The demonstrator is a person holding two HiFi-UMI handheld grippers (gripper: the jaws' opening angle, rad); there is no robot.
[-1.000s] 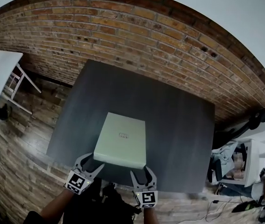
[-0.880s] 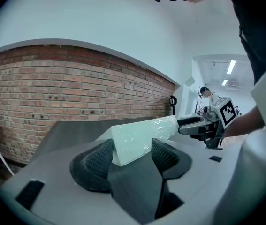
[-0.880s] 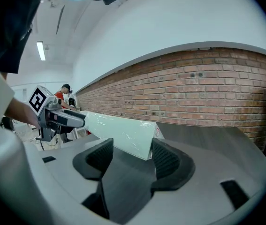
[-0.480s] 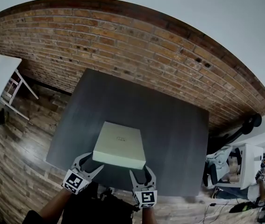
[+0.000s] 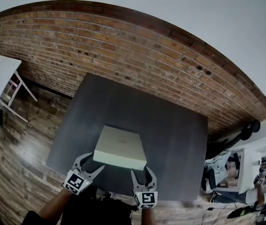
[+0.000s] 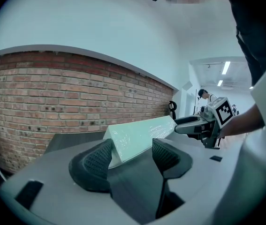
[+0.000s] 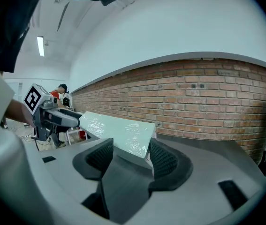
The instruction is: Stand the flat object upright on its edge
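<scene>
The far edge of the pale box [image 5: 121, 146] is hidden, so whether it touches the dark bench [image 5: 170, 125] is unclear. Left claw [image 5: 91, 162], jaws just opened wider, and right claw [image 5: 140, 171] each seem clamped on a near corner, higher above the bench than before. Brick wall [image 5: 123, 46] behind the bench.

box [image 5: 121, 146]: glossy film wrap (crinkled) | table [image 5: 170, 121]: matt dark | wall [image 5: 123, 46]: rough brick

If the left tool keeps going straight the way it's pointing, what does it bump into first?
The pale green box: its corner already sits between the left tool's jaws, which have just been opening wider. Past the box there looks to be only tabletop, then the brick wall.
</scene>
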